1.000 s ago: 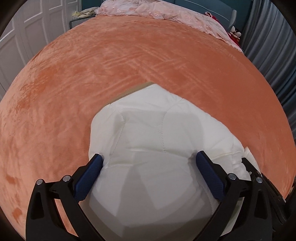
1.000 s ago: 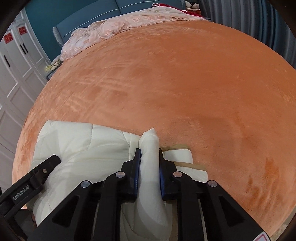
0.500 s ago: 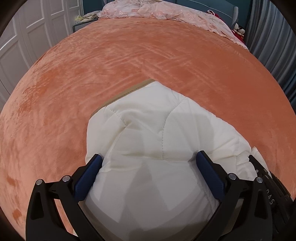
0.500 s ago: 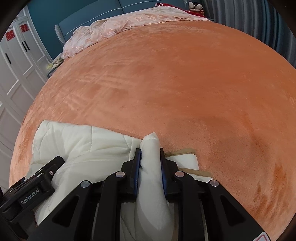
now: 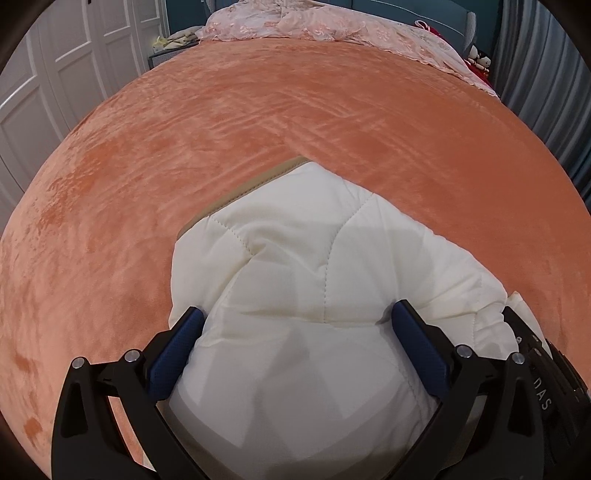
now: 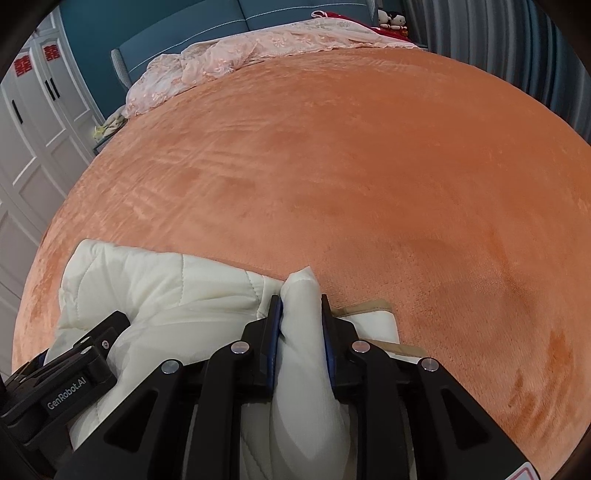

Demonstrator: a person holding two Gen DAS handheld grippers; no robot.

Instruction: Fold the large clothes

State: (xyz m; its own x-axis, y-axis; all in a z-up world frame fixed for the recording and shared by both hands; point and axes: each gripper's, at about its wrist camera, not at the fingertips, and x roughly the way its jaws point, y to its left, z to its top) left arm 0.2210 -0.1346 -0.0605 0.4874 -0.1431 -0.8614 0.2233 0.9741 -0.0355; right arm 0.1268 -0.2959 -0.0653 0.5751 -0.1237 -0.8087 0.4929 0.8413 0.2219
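Left side of the left wrist view: white panelled wardrobe doors (image 5: 74, 74), then the orange plush bedspread (image 5: 258, 147) filling most of the frame. A cream quilted jacket (image 5: 314, 266) lies bunched on the bedspread near its close edge, with a tan trim strip (image 5: 258, 181) showing along its far-left edge.

Left gripper (image 5: 299, 332): jaws spread wide, a thick puffy fold of the jacket bulging up between them. Both blue pads (image 5: 173, 354) sit against the sides of that bulge, fabric dented slightly where they meet it. Reads as a wide clench on the jacket fold, not released.

Far end of the bed: a pink lace cover (image 5: 332, 26) heaped across the head, teal headboard (image 6: 277, 22) behind it, grey curtain (image 5: 546, 92) at right.

Right wrist view: wardrobe doors again at left with red paper cutouts (image 6: 35, 61). Left gripper body shows at lower left, resting on the jacket. The jacket occupies the lower left and centre of the frame, on the bedspread.

Right gripper (image 6: 301, 306): jaws narrow, pinching a rolled ridge of jacket fabric that pokes out just past the fingertips. Pads press on both sides, so it is grasping the jacket. Tan trim lies just right of the fingers.

Two small plush toys (image 6: 391, 18) sit at the far right corner by the curtain.
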